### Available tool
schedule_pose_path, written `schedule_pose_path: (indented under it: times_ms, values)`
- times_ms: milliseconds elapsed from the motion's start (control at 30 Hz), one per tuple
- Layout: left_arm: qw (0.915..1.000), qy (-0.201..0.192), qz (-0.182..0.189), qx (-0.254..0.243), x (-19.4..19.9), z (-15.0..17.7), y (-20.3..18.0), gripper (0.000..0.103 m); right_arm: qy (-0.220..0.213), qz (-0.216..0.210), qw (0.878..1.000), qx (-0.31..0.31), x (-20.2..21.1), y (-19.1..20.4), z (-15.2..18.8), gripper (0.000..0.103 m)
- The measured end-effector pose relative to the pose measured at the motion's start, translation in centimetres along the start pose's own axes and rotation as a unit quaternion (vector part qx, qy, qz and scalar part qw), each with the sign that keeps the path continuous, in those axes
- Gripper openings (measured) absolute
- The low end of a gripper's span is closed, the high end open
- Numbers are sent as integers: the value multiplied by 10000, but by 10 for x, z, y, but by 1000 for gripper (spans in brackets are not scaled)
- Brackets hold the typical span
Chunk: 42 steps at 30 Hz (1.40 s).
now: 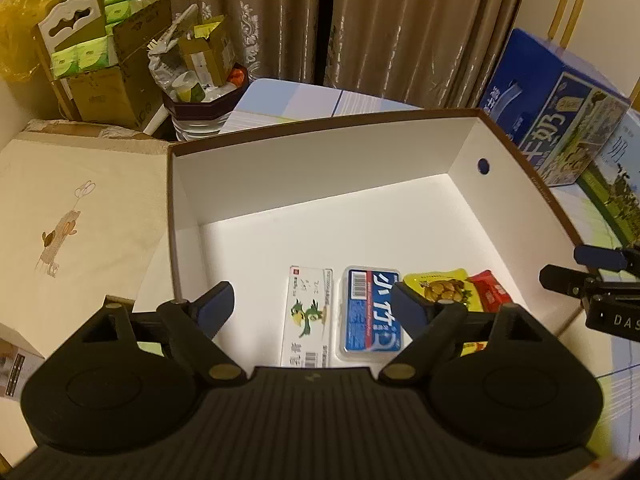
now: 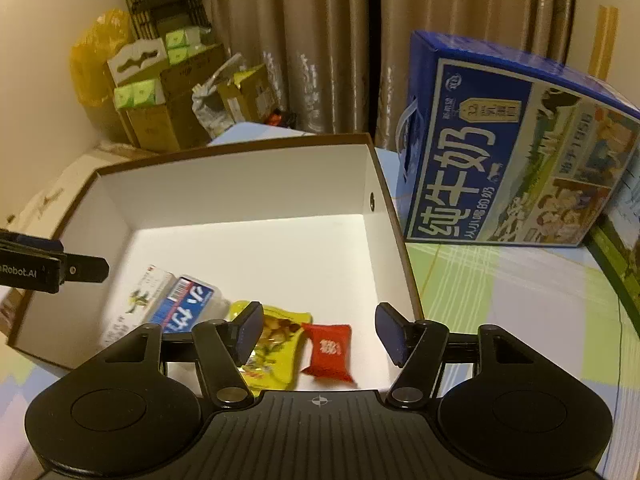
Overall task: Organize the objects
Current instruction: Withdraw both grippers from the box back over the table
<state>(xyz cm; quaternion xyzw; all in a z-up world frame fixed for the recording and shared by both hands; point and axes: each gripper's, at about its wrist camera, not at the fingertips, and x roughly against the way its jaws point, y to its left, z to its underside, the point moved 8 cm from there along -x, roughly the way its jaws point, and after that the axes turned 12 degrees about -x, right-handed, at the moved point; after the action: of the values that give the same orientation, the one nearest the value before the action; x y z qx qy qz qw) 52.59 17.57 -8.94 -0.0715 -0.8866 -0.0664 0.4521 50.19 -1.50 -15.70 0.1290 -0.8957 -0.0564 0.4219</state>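
Observation:
An open box [image 1: 320, 160] [image 2: 224, 184], white inside with a brown rim, holds a row of items along its near wall. From left: a white carton with a green bird [image 1: 306, 316] [image 2: 134, 300], a blue-labelled clear case [image 1: 370, 314] [image 2: 186, 306], a yellow snack pouch [image 1: 438, 286] [image 2: 276, 348] and a small red packet [image 1: 490, 290] [image 2: 328, 350]. My left gripper [image 1: 314, 306] hangs open above the carton and case, holding nothing. My right gripper [image 2: 320, 330] is open over the pouch and red packet, also holding nothing.
A blue milk carton [image 1: 556, 108] [image 2: 512, 148] stands right of the box on a checked cloth [image 2: 520, 300]. A cream lid with a drawing [image 1: 76, 216] lies to the left. Stacked cardboard boxes [image 1: 108, 52] and curtains [image 1: 400, 24] fill the back.

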Motion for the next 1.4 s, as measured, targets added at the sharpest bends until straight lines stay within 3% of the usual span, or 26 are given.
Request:
schedule_pose_path:
  times_ms: [867,1400]
  values:
    - [9996,-267,-22,77,113,64,-50,86,-419,-708,9955,-470,120,20,50,61]
    - [9996,-167,-26,222,155,125,-90,86,-284,-866,9943,-551,174,0,106,61]
